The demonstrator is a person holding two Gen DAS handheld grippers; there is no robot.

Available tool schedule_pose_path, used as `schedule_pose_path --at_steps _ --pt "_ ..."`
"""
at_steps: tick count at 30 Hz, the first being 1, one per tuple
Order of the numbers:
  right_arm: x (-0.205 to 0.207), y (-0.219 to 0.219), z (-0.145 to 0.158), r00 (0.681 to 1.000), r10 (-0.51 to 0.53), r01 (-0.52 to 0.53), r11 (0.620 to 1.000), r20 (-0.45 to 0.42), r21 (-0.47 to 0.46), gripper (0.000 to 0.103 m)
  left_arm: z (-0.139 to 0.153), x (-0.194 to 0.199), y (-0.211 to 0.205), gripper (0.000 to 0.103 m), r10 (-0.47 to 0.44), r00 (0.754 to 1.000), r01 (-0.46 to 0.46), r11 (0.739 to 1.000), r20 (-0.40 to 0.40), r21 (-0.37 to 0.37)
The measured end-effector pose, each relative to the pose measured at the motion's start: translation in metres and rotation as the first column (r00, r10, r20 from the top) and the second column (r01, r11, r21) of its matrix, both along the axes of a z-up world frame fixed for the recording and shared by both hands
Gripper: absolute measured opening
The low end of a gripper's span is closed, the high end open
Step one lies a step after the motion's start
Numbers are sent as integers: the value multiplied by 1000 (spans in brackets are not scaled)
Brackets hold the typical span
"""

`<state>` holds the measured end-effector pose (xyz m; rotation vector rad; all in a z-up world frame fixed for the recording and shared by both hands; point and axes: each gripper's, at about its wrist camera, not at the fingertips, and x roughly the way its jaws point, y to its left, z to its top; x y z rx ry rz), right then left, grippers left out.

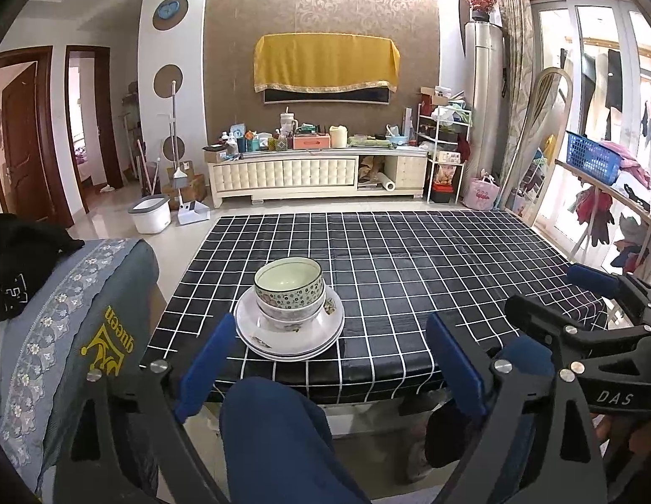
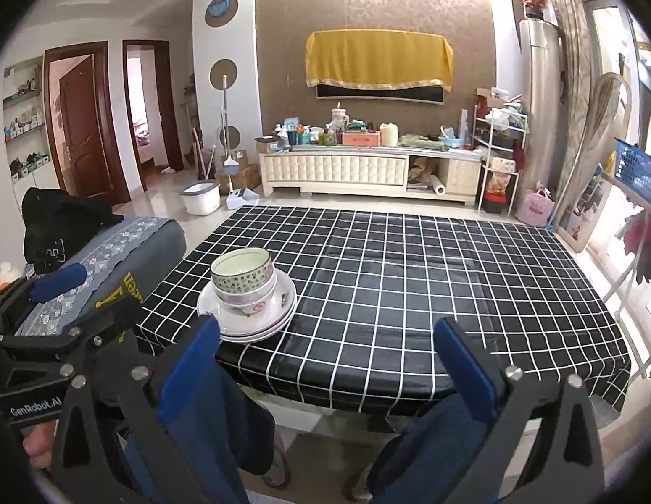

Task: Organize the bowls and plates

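A stack of dishes stands near the front left of the table [image 1: 409,277]. A dotted bowl [image 1: 288,290] sits nested in a white floral bowl [image 1: 289,319], which rests on stacked white plates [image 1: 321,332]. In the right wrist view the dotted bowl [image 2: 241,279] tops the same plates [image 2: 279,315]. My left gripper [image 1: 331,327] is open and empty, held just short of the table's front edge in line with the stack. My right gripper [image 2: 327,327] is also open and empty, to the right of the stack. Each gripper shows in the other's view: right gripper [image 1: 556,315], left gripper [image 2: 85,298].
A black checked cloth [image 2: 409,277] covers the table. A chair with a grey embroidered cover [image 1: 73,327] stands at the table's left. A person's legs in blue trousers [image 1: 275,432] are below the front edge. A cluttered TV cabinet [image 1: 317,168] lines the far wall.
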<state>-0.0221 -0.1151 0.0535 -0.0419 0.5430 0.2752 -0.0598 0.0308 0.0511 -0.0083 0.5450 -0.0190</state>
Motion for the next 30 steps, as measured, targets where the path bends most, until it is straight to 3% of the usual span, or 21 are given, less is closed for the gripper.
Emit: schedule_pose_path --at_steps 30 --pt "2 0 -3 1000 -5 5 1000 -15 -6 103 -1 1 0 91 -27 1000 27 1000 -13 -10"
